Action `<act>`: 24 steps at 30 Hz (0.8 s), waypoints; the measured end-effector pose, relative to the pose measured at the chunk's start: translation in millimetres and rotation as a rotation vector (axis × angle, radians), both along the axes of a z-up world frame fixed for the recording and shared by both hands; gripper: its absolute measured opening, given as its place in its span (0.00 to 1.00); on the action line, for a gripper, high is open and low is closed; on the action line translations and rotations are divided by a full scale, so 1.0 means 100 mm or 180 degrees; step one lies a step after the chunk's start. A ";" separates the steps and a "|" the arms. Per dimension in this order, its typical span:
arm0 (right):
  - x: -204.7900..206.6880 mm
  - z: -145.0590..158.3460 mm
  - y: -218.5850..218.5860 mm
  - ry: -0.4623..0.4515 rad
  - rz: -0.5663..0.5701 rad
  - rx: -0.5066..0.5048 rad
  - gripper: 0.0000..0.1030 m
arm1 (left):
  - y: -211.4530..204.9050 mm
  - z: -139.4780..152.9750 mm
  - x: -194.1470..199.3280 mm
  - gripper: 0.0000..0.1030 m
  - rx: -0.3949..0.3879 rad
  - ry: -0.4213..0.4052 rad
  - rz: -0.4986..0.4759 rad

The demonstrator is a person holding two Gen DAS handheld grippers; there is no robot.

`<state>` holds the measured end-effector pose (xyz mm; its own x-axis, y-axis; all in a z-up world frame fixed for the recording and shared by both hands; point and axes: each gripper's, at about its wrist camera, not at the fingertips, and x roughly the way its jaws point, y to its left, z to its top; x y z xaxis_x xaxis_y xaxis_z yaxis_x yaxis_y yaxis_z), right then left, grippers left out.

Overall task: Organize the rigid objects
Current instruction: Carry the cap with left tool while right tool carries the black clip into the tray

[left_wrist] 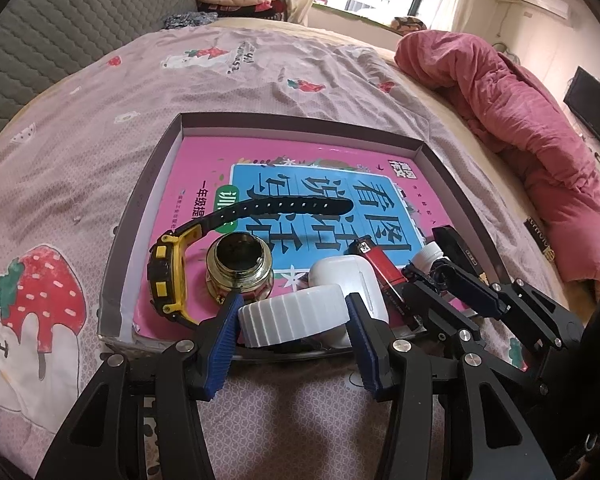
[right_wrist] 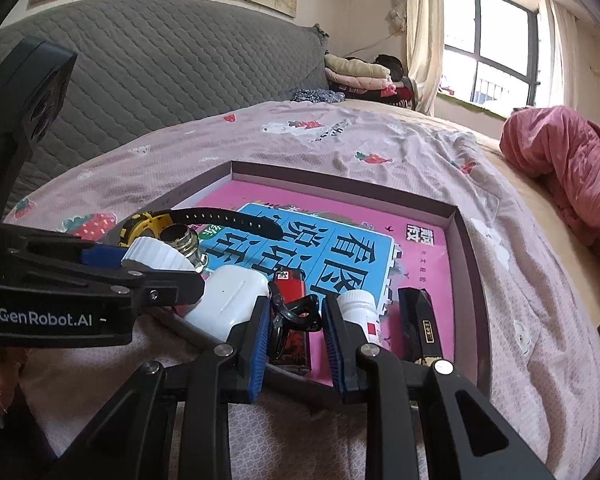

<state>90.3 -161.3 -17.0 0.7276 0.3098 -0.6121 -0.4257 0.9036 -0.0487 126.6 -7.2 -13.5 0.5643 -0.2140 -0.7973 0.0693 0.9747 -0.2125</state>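
A shallow cardboard tray (left_wrist: pixel 148 184) lies on the bed with a pink book in it. On the book are a yellow-black watch (left_wrist: pixel 168 276), a brass jar (left_wrist: pixel 240 268), a white earbud case (left_wrist: pixel 352 276), a red lighter (left_wrist: pixel 380 268), a small white bottle (right_wrist: pixel 358 308) and a black bar (right_wrist: pixel 420 320). My left gripper (left_wrist: pixel 294 316) is shut on a white ribbed lid (left_wrist: pixel 292 316) at the tray's near edge. My right gripper (right_wrist: pixel 294 320) is shut on a black clip (right_wrist: pixel 296 314) over the lighter (right_wrist: pixel 290 280).
The tray (right_wrist: pixel 468 264) sits on a pink strawberry-print sheet (left_wrist: pixel 60 200). A rolled red quilt (left_wrist: pixel 520 128) lies to the right. A grey padded headboard (right_wrist: pixel 160 80) and folded clothes (right_wrist: pixel 360 76) are at the back.
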 end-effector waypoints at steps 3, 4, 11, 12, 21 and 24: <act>0.02 0.00 -0.02 0.0048 -0.0008 0.0054 0.25 | -0.01 0.00 0.00 0.52 0.0026 0.0003 -0.0004; 0.02 0.00 -0.03 0.0059 -0.0009 0.0066 0.25 | -0.01 0.00 0.01 0.52 0.0036 0.0006 -0.0006; 0.02 0.00 -0.05 0.0092 -0.0039 0.0092 0.26 | -0.03 0.01 0.00 0.52 0.0087 0.0029 -0.0011; 0.02 0.00 -0.05 0.0090 -0.0047 0.0084 0.26 | -0.03 0.02 0.00 0.52 0.0088 0.0032 -0.0010; -0.01 0.05 -0.06 0.0009 -0.0102 0.0086 0.28 | -0.01 0.03 -0.02 0.52 0.0064 0.0038 0.0002; -0.04 0.07 -0.09 -0.0021 -0.0114 0.0154 0.41 | -0.01 0.03 -0.01 0.52 0.0069 0.0039 0.0005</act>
<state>86.3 -170.1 -9.8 0.7426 0.3126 -0.5923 -0.3928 0.9196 -0.0072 125.1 -8.2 -10.3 0.5548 -0.1957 -0.8086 0.0654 0.9792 -0.1922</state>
